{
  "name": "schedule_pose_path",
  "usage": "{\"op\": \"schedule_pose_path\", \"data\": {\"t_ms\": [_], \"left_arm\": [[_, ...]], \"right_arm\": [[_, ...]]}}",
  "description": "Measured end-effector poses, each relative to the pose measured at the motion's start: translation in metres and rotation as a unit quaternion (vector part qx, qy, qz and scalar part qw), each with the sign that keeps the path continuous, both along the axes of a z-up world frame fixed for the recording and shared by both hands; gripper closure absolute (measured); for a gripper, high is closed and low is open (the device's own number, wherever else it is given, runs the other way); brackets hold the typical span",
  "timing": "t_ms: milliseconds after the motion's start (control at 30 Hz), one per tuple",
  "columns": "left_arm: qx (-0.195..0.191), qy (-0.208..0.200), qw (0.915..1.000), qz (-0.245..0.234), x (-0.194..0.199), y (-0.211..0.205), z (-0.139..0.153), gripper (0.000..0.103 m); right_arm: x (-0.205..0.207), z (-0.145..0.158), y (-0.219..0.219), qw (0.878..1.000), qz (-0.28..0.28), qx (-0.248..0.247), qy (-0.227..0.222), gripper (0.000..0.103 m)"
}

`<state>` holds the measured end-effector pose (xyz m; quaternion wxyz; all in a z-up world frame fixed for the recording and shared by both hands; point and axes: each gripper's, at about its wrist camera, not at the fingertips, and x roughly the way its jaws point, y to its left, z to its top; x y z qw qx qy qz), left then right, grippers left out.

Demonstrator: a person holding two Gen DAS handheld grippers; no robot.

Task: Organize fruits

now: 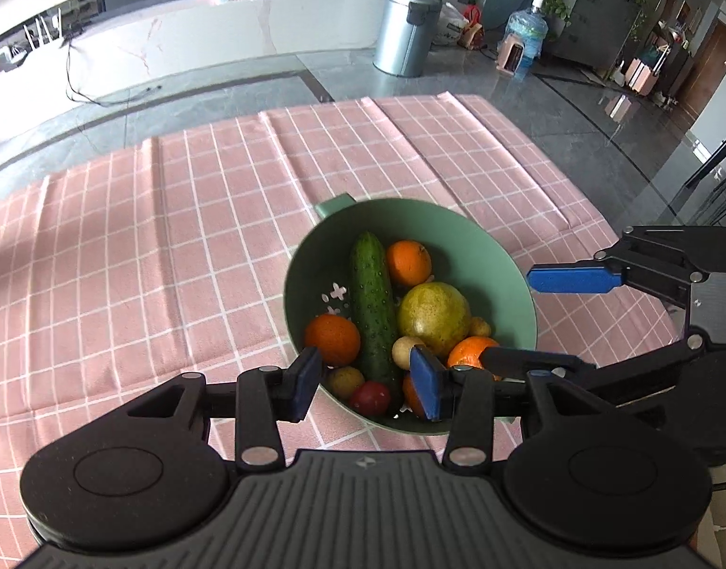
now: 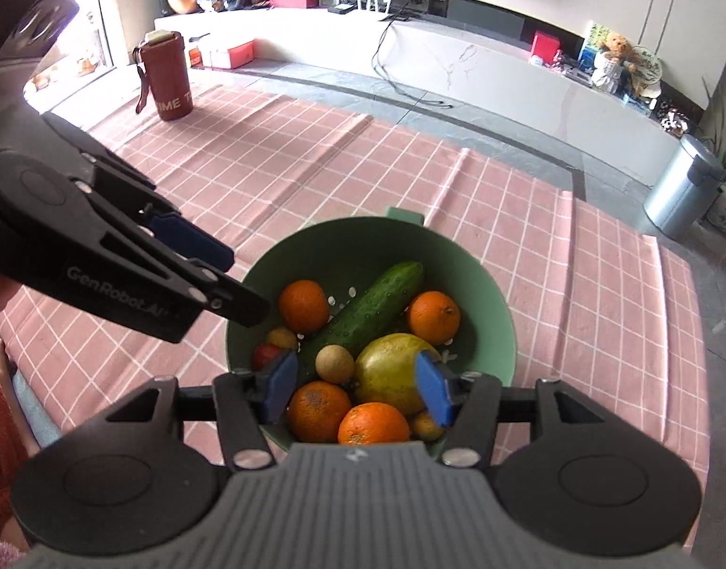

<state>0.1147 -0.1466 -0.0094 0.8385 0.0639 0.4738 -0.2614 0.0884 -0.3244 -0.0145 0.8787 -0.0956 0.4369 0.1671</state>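
Both tongs spread, pinching nothing — left gripper (image 1: pixel 368 381) and right gripper (image 2: pixel 356 391) hover above the green colander (image 1: pixel 486 256) of fruit. Lift clear — don't nudge the cucumber (image 2: pixel 363 313) below.

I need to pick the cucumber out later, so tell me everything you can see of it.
The cucumber is dark green, bumpy-skinned and looks whole. It lies slantwise across the middle of the green bowl, one end propped towards the far wall. An orange sits on one side; a second orange and a yellow-green fruit on the other. A small tan fruit lies against its lower part. No gripper touches it.
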Motion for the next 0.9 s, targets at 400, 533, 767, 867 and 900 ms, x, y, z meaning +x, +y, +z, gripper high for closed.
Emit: {"op": "schedule_pose_path", "data": {"t_ms": [400, 533, 767, 867, 900], "left_arm": [[0.027, -0.205, 0.9755, 0.075, -0.096, 0.042, 0.055, 0.035], [0.031, -0.241, 0.9649, 0.1, -0.119, 0.05, 0.055, 0.024], [0.04, -0.25, 0.959, 0.127, -0.144, 0.053, 0.039, 0.021], [0.043, -0.242, 0.9594, 0.138, -0.146, 0.052, 0.028, 0.02], [0.043, -0.234, 0.961, 0.141, -0.146, 0.052, 0.023, 0.02]], "right_arm": [[-0.084, 0.074, 0.001, 0.977, -0.132, 0.109, -0.131, 0.024], [-0.118, 0.072, 0.008, 0.962, -0.17, 0.13, -0.168, 0.018], [-0.168, 0.049, 0.026, 0.948, -0.218, 0.135, -0.19, 0.013], [-0.18, 0.04, 0.03, 0.944, -0.228, 0.13, -0.199, 0.013], [-0.18, 0.037, 0.032, 0.945, -0.229, 0.124, -0.199, 0.013]]}}
